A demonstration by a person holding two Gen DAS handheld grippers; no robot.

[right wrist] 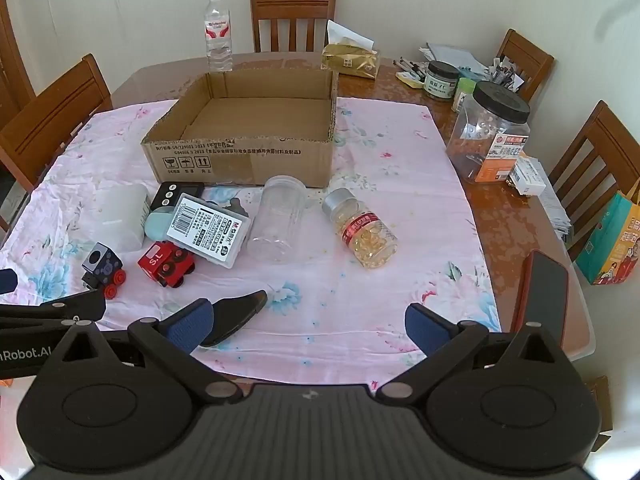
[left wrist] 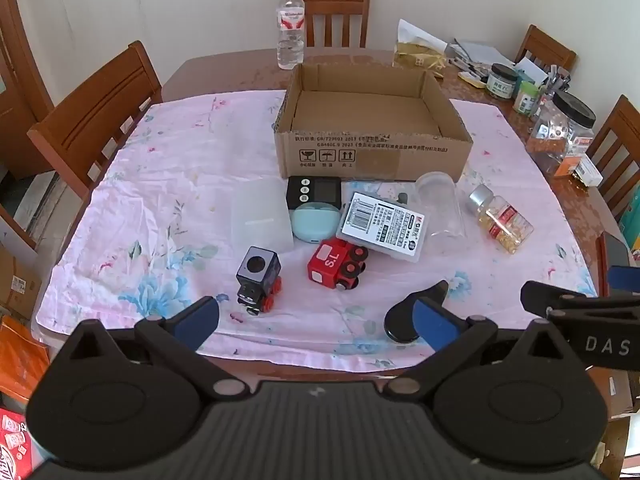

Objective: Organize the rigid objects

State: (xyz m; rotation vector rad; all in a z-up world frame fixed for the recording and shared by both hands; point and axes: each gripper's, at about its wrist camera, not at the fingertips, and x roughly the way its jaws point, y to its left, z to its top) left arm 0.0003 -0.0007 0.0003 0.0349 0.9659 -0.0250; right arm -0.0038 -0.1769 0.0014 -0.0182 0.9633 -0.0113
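Observation:
An open, empty cardboard box [left wrist: 372, 160] [right wrist: 240, 160] stands mid-table on a pink floral cloth [left wrist: 168, 208]. In front of it lie a black toy engine [left wrist: 258, 280], a red toy engine [left wrist: 338, 264], a frosted white case [left wrist: 260, 216], a black timer [left wrist: 314, 192], a mint earbud case [left wrist: 314, 222], a labelled flat case [left wrist: 384, 224], a clear jar [right wrist: 280, 220] on its side and a capsule bottle [right wrist: 366, 230]. A flat black piece [right wrist: 236, 316] lies nearest. My left gripper [left wrist: 316, 322] and right gripper [right wrist: 308, 326] hover over the near edge, both open and holding nothing.
A water bottle [left wrist: 291, 28] stands behind the box. Tissues [right wrist: 352, 60], jars [right wrist: 488, 132] and pens crowd the far right of the table. A phone [right wrist: 546, 296] lies at the right edge. Wooden chairs [left wrist: 96, 112] ring the table.

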